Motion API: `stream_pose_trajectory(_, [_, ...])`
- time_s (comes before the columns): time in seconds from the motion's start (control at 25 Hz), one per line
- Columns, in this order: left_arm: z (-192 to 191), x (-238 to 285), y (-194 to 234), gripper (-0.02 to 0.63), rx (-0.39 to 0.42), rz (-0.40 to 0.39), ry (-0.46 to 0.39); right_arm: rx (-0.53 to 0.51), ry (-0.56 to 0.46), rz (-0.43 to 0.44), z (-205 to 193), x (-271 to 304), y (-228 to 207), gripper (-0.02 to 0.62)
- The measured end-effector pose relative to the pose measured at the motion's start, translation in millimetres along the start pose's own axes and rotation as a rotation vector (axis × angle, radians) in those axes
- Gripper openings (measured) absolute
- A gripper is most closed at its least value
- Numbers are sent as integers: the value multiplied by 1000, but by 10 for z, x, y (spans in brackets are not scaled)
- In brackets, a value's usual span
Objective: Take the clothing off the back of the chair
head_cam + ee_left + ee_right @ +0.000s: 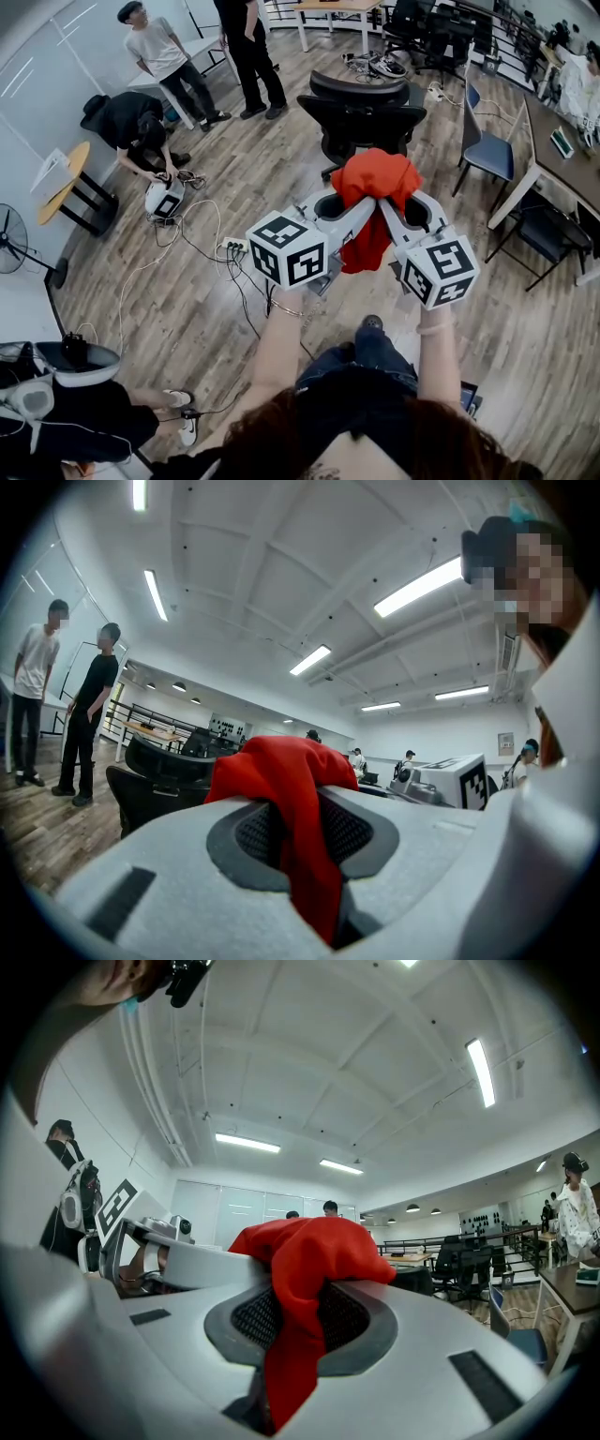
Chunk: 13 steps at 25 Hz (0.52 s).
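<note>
Thing: red garment (375, 183), bunched into one lump, centre of the head view, slightly right of middle.
Left gripper (356, 212): comes in from lower left of the head view. Jaws nearly together, pinching a fold of the garment.
Left gripper view: cloth runs down the slot between the jaws at frame centre. The bulk mounds up over the jaw tips and a strip hangs towards the bottom edge.
Right gripper (395, 210): comes in from lower right of the head view. Jaws nearly together, pinching another fold of the same garment.
Right gripper view: red cloth is clamped in the gap at lower centre. The rest heaps above the tips and spills to the right.
Garment vs jaws: both pairs of tips meet under the lump. One tail hangs down between the two grippers.
Chair (361, 117): black office chair, upper centre of the head view, just above the garment. In the left gripper view it sits behind the cloth at left, apart from it.
Floor (234, 187): wood planks, with cables at left.
Bystanders (248, 47): two persons standing, upper left.
</note>
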State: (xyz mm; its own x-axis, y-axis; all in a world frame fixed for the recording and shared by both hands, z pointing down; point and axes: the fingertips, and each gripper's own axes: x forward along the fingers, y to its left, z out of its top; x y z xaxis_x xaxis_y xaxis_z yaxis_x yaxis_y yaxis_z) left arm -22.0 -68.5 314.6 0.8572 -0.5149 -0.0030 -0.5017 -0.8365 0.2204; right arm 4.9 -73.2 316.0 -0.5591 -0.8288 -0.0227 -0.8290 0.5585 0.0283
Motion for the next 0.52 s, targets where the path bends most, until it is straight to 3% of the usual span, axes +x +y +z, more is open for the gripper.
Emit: stream_pose_trajectory(0.52, [10, 28, 20, 84, 3, -10, 3, 5, -7, 0, 3, 21, -29, 77])
